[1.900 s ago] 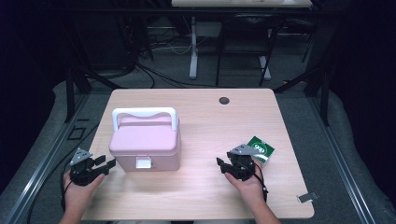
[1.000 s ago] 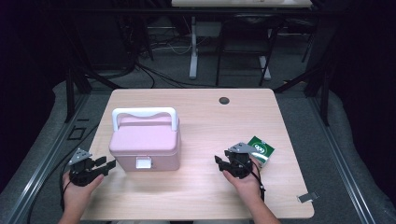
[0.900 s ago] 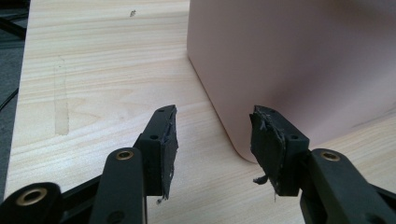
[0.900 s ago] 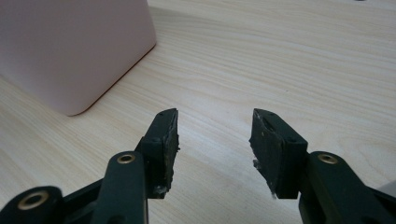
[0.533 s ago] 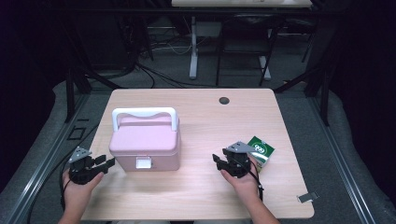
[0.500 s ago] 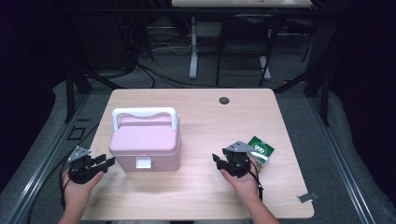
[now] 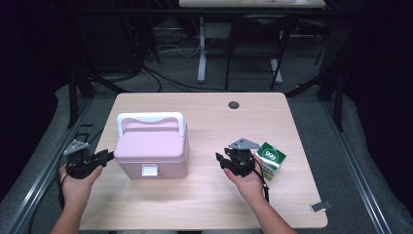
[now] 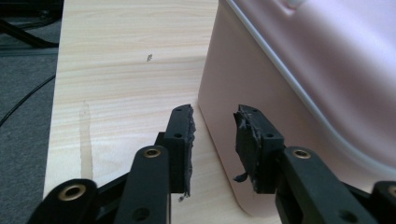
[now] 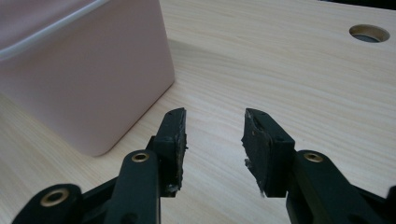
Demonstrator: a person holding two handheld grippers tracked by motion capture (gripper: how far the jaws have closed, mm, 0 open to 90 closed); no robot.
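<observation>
Both grippers sit low near the table's front edge, jaws apart, holding nothing. The left gripper point(image 7: 103, 156) is right beside the pink lunchbox point(image 7: 152, 148); the right gripper point(image 7: 222, 159) is further off it. Green carton point(image 7: 271, 159) behind the right hand.

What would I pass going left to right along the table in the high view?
Left gripper → pink box → right gripper → green-and-white carton.
</observation>
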